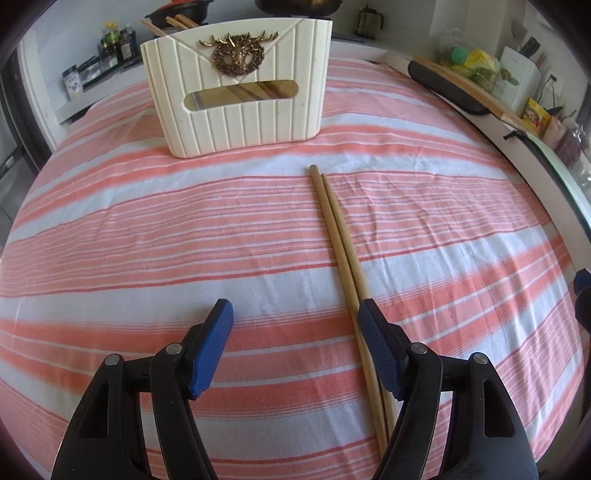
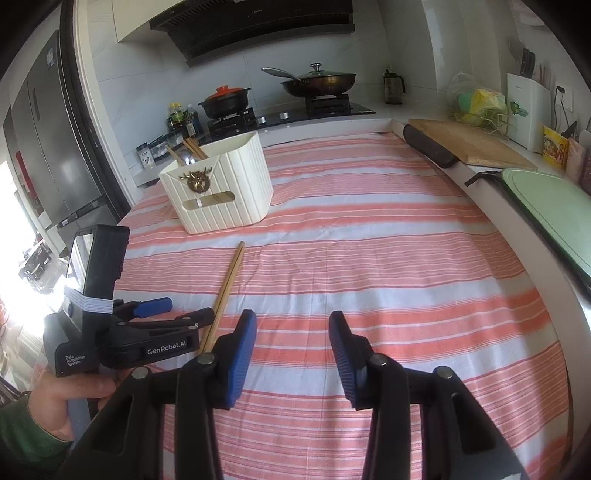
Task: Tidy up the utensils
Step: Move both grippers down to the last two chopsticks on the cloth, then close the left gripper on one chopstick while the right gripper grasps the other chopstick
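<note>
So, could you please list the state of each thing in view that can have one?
Left gripper: open, holding nothing.
Right gripper: open, holding nothing.
Chopstick pair: lying flat on the striped cloth, side by side, outside the holder.
Utensil holder: upright, chopsticks already standing in it.
Frying pan: lid on.
Clay pot: lid on.

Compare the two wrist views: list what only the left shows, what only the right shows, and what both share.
Only the left wrist view: the open left gripper from behind, its right finger over the loose chopsticks.
Only the right wrist view: the fridge, range hood, the holding hand and the open right gripper.
Both: utensil holder, striped cloth, cutting board.
</note>
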### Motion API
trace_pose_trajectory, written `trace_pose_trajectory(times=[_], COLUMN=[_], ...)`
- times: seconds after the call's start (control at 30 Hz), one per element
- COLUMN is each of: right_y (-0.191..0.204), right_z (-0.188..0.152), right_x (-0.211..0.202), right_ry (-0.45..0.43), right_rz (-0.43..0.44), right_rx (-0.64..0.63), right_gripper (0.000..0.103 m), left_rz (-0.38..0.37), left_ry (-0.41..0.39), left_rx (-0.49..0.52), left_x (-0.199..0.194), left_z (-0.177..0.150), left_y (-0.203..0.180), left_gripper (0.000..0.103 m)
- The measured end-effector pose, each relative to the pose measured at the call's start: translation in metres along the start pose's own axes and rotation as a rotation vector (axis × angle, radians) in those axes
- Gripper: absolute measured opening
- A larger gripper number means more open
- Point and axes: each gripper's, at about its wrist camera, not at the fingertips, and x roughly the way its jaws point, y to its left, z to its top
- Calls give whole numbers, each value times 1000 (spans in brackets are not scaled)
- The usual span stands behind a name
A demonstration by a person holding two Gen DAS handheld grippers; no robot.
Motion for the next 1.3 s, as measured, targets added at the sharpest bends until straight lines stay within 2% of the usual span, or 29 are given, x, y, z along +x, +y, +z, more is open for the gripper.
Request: trace_pose_trajectory(times=[0.07,0.17,0.2,0.27,0.3,0.33,0.43,0.57,0.67,0.73,0.8,0.87,0.9,0.93,1.0,1.07,1.17,1.3], right_y=[-5,-12,-13,-14,-14,-15,-16,-14,-8,-3,5,14,19,23,32,41,59,92], right_z=[-1,-3,-4,-5,-6,-6,-8,-12,-14,-15,-17,-19,-20,-21,-21,-21,-18,-13], right_x=[1,2,1,-2,-3,-4,-2,-2,-2,2,6,12,15,17,21,23,37,70], right_ry=[0,2,1,-7,-10,-12,-10,-5,6,25,43,65,78,89,107,114,154,209], right_rz=[-15,-23,-24,-32,-39,-46,-59,-59,-56,-46,-37,-26,-18,-10,2,10,28,63], right_rx=[12,38,43,42,40,38,35,31,14,0,-18,-37,-42,-44,-57,-66,-97,-150], right_gripper=[41,41,41,41,41,41,41,41,41,41,41,41,41,41,41,41,41,41], left_rz=[1,50,51,40,45,43,24,53,85,110,126,124,102,82,66,49,16,10], left_ry=[5,8,5,1,-6,-10,-6,-61,-72,-63,-22,45,36,20,-27,-64,-49,-54], left_rx=[10,59,57,31,22,19,-22,-55,-92,-121,-120,-136,-150,-162,-190,-206,-238,-272], left_x=[2,6,6,5,4,3,-3,-33,-52,-56,-48,-34,-35,-41,-55,-66,-69,-74], left_z=[1,0,0,1,1,2,3,-8,-20,-30,-37,-45,-48,-49,-53,-57,-60,-67], left_y=[-4,-15,-15,-12,-9,-7,6,30,56,74,88,98,102,106,113,121,134,144], left_gripper=[73,73,71,61,39,6,4,4,4,4,5,14,20,43,75,77,77,77])
